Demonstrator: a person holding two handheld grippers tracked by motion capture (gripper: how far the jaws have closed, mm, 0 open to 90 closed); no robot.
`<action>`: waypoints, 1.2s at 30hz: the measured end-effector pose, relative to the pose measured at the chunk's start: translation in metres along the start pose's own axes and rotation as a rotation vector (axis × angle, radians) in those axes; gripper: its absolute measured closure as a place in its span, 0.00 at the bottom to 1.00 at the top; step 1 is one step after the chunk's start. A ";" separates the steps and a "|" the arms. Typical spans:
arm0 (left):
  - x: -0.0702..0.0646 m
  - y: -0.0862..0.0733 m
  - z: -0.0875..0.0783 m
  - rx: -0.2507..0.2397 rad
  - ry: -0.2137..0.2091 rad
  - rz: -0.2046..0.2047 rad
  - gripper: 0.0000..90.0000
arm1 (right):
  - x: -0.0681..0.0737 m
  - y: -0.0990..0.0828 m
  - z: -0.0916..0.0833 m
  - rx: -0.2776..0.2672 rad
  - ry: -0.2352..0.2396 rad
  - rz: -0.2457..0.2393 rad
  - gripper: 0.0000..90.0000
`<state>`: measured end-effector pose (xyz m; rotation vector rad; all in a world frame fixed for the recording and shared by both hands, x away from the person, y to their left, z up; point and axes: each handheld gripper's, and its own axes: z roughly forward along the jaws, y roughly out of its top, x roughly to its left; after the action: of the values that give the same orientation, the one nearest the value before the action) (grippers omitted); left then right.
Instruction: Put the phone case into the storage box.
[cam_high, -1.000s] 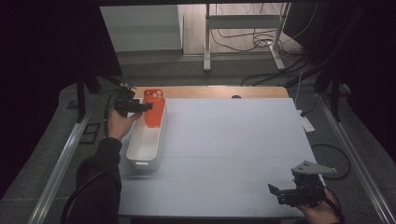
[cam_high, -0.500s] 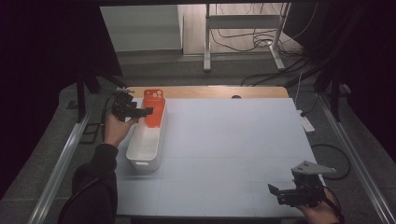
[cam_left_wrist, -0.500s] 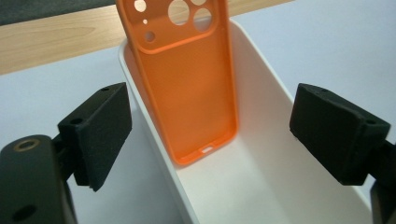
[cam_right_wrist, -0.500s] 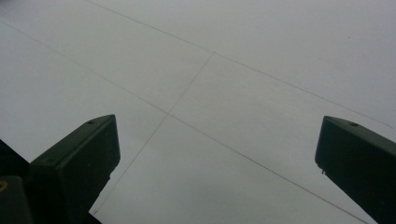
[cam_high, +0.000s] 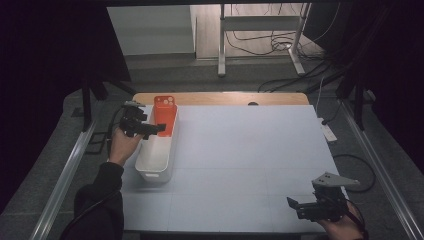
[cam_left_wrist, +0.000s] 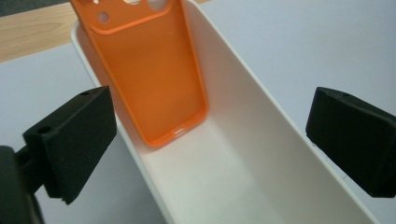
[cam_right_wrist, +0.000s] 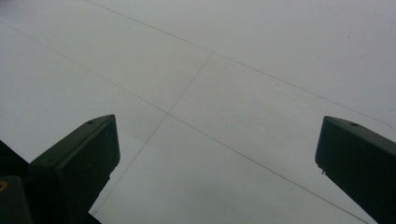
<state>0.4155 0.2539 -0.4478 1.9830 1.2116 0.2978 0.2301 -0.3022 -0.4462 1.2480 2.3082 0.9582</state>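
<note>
An orange phone case (cam_high: 164, 114) leans inside the far end of a long white bin (cam_high: 156, 162) at the table's left side. In the left gripper view the case (cam_left_wrist: 149, 70) rests against the bin's end wall (cam_left_wrist: 252, 93), camera holes up. My left gripper (cam_high: 159, 128) hovers at the bin's left rim beside the case, open, jaws wide apart with nothing between them (cam_left_wrist: 210, 140). My right gripper (cam_high: 295, 204) sits low at the table's near right corner, open over bare white tabletop (cam_right_wrist: 215, 154).
The white table (cam_high: 250, 150) has a wooden strip along its far edge. A power strip (cam_high: 328, 132) lies off the right edge. Metal rails run along both sides, and a stand with cables is on the floor beyond.
The left gripper has drawn back toward the left and slightly nearer, away from the orange case. The right gripper has stayed put.
</note>
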 end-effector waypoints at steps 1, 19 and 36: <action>-0.001 0.000 0.000 -0.001 -0.008 0.000 0.02 | 0.000 0.000 0.000 0.000 0.000 0.000 0.00; -0.027 -0.007 -0.010 -0.016 -0.061 0.079 0.03 | -0.003 0.000 -0.001 -0.004 0.002 0.026 0.00; -0.051 -0.022 -0.026 -0.054 -0.082 0.131 0.00 | -0.002 0.000 -0.001 -0.007 0.011 0.014 0.00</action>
<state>0.3603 0.2294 -0.4368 2.0114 1.0142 0.3086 0.2305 -0.3039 -0.4456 1.2613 2.3050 0.9798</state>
